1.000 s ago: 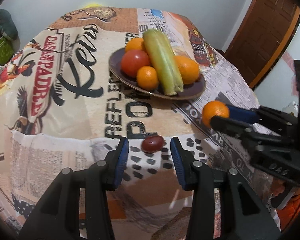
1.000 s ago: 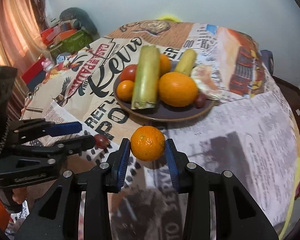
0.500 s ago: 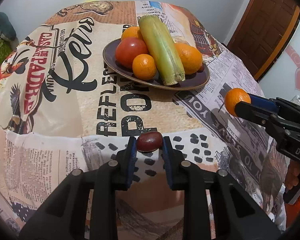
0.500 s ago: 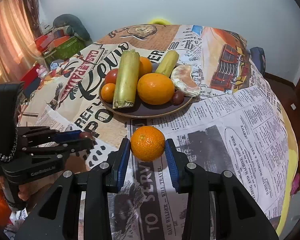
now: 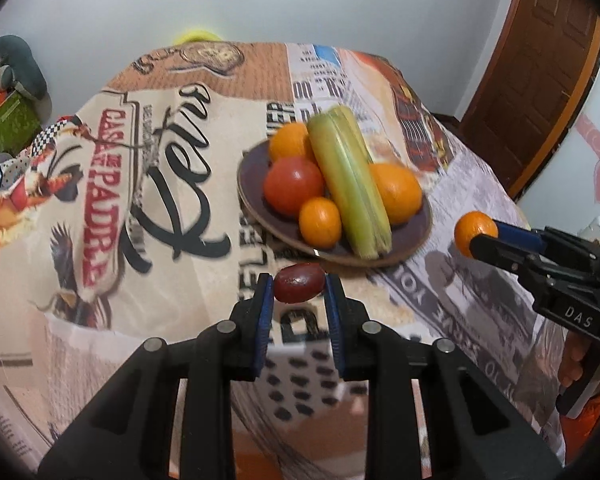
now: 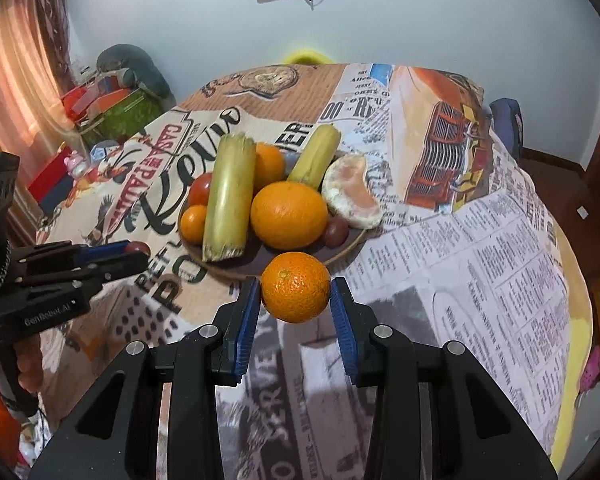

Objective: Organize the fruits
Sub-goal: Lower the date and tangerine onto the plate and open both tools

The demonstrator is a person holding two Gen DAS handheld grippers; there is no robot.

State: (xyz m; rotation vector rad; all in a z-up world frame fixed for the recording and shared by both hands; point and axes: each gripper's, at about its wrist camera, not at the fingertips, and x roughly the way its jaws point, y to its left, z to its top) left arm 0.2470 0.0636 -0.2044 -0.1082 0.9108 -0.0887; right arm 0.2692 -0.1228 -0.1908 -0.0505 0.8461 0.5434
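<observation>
Closest in, the left gripper (image 5: 299,289) clamps its blue ribbed pads on a small, smooth, dark red oval fruit (image 5: 299,283), which hangs above the printed tablecloth (image 5: 172,184) just short of the plate. Likewise, the right gripper (image 6: 295,294) is closed on a round mandarin (image 6: 295,292) with dimpled, glossy orange skin, held in the air over the newsprint pattern near the plate's front rim. From the left camera that mandarin (image 5: 475,233) shows to the right of the plate, pinched between black fingers.

Beyond both grippers sits a shallow, dark brown round plate (image 6: 240,270), heaped with produce. A long pale green stalk (image 6: 229,196) with lengthwise ridges and a cut end lies across it. Beside it rest a large orange (image 6: 289,215), a small mandarin (image 6: 193,223), a smooth red tomato (image 6: 201,189) and another orange (image 6: 269,165) behind. A yellow-green stalk (image 6: 315,154) leans at the back, a peeled, pithy citrus segment (image 6: 352,192) lies on the right edge, and a dark red fruit (image 6: 336,231) sits by it.

Farther off, the cloth drapes over the round table toward a plain white wall (image 6: 420,12).
</observation>
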